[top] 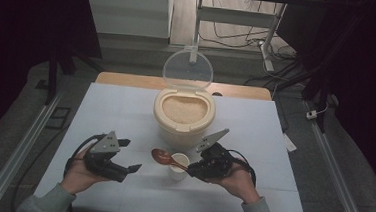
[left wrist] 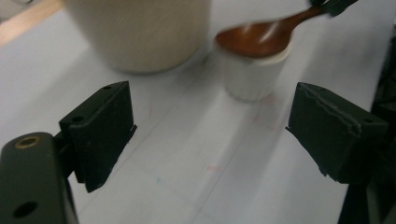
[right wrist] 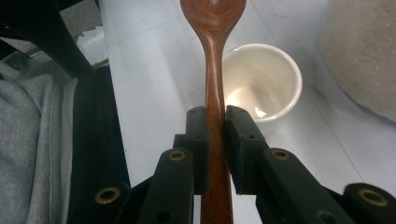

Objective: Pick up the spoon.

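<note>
The right gripper (top: 191, 170) has its jaws clamped on the handle of a brown wooden spoon (top: 163, 157), the pads pressing both sides of the handle in the right gripper view. The spoon's bowl hangs over the 9 o'clock rim of a small white cup (top: 177, 167), which stands on the white tabletop (top: 120, 111) at 6 o'clock from the cream rice container (top: 183, 116). That container holds rice, and its clear lid (top: 188, 69) stands up at 12 o'clock. The left gripper (top: 129, 156), at 9 o'clock from the cup, has its jaws wide apart with nothing between them
</note>
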The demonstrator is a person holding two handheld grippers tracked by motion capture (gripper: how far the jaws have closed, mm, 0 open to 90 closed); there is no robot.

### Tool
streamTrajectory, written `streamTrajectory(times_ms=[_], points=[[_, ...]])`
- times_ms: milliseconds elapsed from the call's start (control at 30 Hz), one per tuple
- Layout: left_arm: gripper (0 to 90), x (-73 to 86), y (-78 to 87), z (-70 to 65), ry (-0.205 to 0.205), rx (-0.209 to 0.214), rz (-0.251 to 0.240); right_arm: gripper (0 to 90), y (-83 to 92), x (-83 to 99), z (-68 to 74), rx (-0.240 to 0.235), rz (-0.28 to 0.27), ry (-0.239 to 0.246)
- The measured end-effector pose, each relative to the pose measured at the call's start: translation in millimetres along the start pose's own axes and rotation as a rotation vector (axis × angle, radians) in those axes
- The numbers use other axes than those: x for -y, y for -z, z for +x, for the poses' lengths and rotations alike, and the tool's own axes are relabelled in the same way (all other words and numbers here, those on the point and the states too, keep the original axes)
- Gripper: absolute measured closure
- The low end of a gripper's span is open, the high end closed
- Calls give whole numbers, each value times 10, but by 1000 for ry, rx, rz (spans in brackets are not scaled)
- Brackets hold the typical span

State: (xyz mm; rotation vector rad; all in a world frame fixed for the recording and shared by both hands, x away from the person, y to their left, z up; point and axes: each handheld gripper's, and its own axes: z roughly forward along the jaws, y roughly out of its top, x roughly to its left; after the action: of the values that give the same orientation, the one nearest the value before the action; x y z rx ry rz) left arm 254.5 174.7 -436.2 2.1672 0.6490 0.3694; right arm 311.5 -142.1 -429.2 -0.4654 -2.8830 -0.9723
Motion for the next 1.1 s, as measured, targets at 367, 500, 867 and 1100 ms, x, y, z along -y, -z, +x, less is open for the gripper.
streamTrajectory(times_ms=[367,500,867,1100], points=[[189,-497,-389,-219,-183,131,118,791,-45,-27,61,-21,11,39],[220,-570,-518,-281,-232,148,173,791,-57,-43,86,-26,12,54],[391,-632,-665,-331,-284,241,259,790,-88,-96,179,-19,38,134],[555,-613,-761,-378,-309,298,319,790,-124,-116,237,-17,59,190]])
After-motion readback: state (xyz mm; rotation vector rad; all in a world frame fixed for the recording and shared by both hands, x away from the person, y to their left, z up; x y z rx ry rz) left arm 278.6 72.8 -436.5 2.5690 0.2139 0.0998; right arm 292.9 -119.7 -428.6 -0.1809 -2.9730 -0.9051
